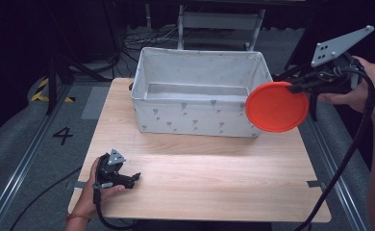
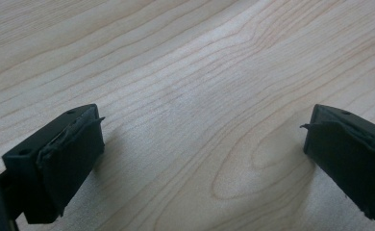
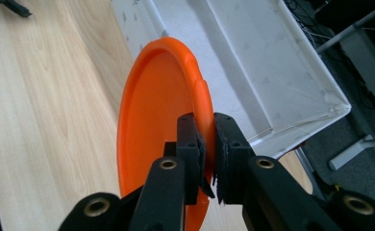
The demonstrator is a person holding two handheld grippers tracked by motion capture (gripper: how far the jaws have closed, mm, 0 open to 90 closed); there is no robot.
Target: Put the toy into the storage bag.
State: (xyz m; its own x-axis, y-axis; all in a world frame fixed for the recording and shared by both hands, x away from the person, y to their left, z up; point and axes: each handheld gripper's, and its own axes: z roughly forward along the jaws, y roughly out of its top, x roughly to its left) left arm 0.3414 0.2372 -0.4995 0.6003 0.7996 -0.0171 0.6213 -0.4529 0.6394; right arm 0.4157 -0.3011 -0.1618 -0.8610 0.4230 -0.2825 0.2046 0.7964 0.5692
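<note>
An orange plate [image 1: 276,106] hangs on edge in the air over the table's right side, just in front of the right end of a white fabric box [image 1: 195,91]. My right gripper [image 1: 295,87] is shut on the plate's rim; in the right gripper view the two black jaws pinch the orange plate [image 3: 152,125] by its edge, with the white box [image 3: 253,62] beyond. My left gripper [image 1: 136,177] rests low at the table's front left, held in a hand. In the left gripper view its jaws stand wide apart over bare wood, nothing between them.
The wooden table [image 1: 200,178] has the box standing along its far edge. Dark floor, cables and a metal frame [image 1: 219,24] lie behind the box. A floor rail [image 1: 27,154] runs along the left.
</note>
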